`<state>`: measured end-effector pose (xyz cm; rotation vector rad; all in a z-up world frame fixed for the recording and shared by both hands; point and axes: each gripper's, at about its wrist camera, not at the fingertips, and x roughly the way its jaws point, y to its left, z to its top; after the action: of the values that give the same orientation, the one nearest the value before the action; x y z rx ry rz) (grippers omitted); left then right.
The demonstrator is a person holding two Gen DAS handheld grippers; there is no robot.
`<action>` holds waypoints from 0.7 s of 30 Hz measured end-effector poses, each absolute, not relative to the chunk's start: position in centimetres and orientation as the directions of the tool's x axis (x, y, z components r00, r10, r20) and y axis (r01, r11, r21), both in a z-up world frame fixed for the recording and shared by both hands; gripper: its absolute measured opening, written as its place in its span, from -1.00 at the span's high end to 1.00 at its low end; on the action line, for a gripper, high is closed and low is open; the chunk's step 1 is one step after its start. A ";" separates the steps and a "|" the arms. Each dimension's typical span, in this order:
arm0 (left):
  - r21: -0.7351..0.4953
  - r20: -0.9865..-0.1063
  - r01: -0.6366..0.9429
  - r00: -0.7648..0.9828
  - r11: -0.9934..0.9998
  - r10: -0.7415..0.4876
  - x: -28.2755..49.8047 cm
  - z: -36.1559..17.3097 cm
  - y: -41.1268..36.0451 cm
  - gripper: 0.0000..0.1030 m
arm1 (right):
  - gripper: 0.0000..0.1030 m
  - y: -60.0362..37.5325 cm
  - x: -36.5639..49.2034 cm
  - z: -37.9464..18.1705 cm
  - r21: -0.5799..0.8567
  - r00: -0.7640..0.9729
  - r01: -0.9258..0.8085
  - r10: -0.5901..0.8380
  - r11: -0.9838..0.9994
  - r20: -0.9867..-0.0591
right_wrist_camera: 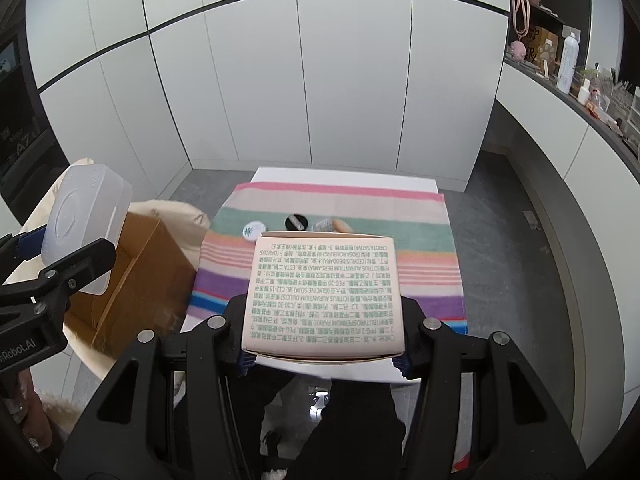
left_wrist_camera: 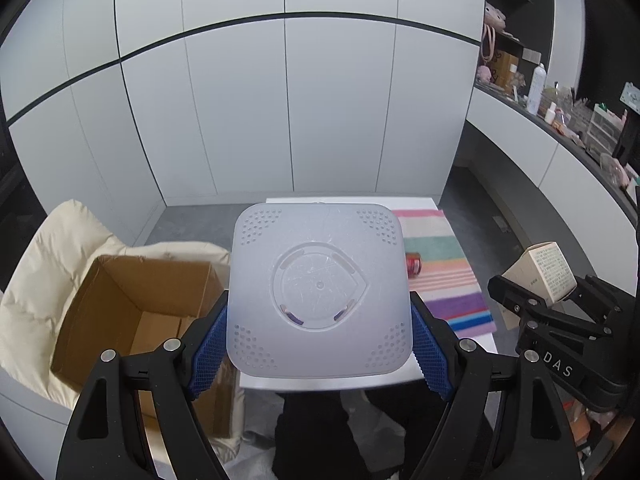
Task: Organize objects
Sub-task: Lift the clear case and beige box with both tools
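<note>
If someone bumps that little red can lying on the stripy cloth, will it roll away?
Probably a bit. The red can lies on its side, so its round wall can roll. The striped cloth under it looks soft and fuzzy, which would likely slow it down. It looks small, so it is probably light and easy to nudge.

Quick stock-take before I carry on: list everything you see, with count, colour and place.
Plastic container: one, translucent white, upside down, clamped in left jaws.
Printed carton: one, pale pink with green text, clamped in right jaws.
Cardboard box: one, brown, open, left of table.
Striped cloth: one, multicoloured, on white table.
Can: one, red, lying on cloth.
Small items: about four, far part of cloth, unclear.
Cream padded fabric: around box.
Left gripper: one, black.
Right gripper: one, black.
</note>
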<state>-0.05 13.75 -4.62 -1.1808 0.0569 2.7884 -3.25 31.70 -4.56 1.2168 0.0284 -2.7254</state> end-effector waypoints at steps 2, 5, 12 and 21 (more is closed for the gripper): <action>-0.022 -0.725 -0.117 -0.682 -0.993 0.097 0.6 -5.0 13.5 -0.59 | -0.05 31.8 -2.4 -5.1 0.057 -0.647 0.154 -0.144 -0.986 -0.749; -0.038 -0.742 -0.120 -0.662 -0.992 0.109 1.6 -6.0 13.0 -0.59 | -0.05 31.8 -1.1 -5.9 0.069 -0.632 0.160 -0.156 -0.985 -0.759; -0.057 -0.772 -0.099 -0.627 -0.994 0.106 2.9 -7.6 11.6 -0.59 | -0.05 32.0 1.9 -7.1 0.069 -0.595 0.173 -0.160 -0.983 -0.787; -0.056 -0.769 -0.096 -0.630 -0.994 0.105 2.7 -7.7 11.4 -0.59 | -0.05 32.4 2.4 -7.3 0.067 -0.591 0.167 -0.154 -0.984 -0.792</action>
<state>2.70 11.39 -7.70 -1.2937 -0.0151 2.7400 2.35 32.41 -7.31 1.3185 0.0213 -2.6520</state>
